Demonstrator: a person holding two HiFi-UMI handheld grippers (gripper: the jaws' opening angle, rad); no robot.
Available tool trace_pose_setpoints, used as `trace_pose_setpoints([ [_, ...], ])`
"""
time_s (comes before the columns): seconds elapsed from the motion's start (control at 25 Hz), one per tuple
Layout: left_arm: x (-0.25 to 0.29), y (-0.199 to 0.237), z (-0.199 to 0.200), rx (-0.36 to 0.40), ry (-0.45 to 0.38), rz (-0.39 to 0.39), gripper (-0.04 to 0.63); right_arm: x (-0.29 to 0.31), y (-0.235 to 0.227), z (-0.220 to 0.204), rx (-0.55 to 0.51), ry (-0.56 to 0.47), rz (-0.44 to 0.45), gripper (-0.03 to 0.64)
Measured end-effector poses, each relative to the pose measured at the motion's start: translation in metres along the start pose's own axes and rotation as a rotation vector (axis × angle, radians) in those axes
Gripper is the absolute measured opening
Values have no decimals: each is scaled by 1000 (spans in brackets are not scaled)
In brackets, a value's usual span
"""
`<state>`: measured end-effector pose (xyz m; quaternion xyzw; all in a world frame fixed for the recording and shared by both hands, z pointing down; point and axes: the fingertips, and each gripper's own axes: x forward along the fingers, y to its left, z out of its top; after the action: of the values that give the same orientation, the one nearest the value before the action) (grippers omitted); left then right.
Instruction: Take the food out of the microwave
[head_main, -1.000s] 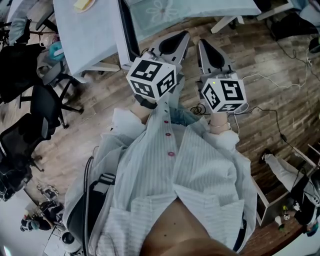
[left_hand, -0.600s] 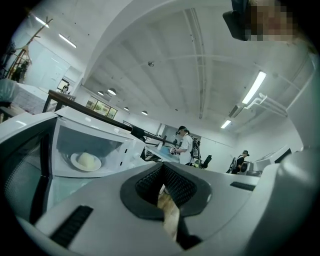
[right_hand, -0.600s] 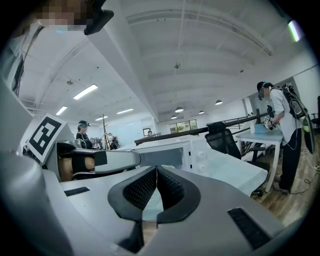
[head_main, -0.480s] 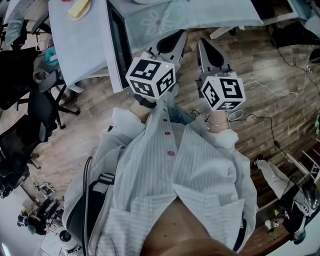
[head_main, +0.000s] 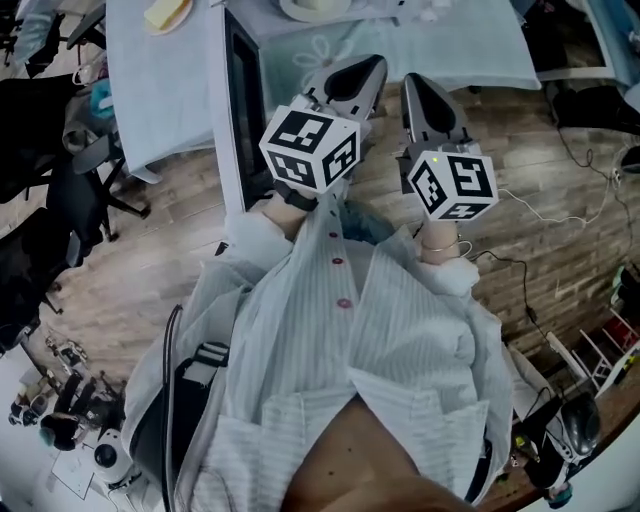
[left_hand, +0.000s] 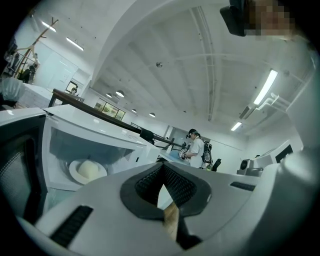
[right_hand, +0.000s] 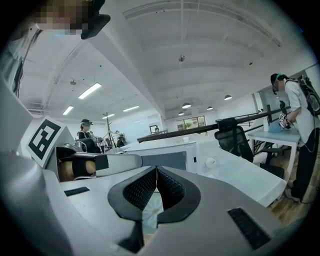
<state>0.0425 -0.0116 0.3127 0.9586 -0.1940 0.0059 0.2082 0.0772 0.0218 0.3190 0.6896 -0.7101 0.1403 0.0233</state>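
Food (left_hand: 90, 170) shows dimly inside the microwave (left_hand: 112, 134) on a half-cropped worktop (head_main: 480, 45); left tongs (left_hand: 162, 168) and right tongs (right_hand: 156, 172) pressed together, empty.

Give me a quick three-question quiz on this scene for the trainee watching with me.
1. True or false: the left gripper has its jaws shut with nothing between them.
2. The food, relative to the microwave, is: A on top; B inside, on a plate; C beside it.
3. Fill in: the microwave door stands ____.
Key: 1 true; 2 B; 3 open.
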Motion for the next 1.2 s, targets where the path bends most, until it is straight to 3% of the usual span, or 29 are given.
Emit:
trace_pose_setpoints([
  [0.56,8,40,10,-12,-21,84,9,57,9,6,8,23,116,32],
  [0.84,14,55,11,-20,-28,163,8,77,5,3,23,51,194,32],
  [1.2,44,87,26,-35,-86,304,8,123,-4,7,-18,111,361,32],
])
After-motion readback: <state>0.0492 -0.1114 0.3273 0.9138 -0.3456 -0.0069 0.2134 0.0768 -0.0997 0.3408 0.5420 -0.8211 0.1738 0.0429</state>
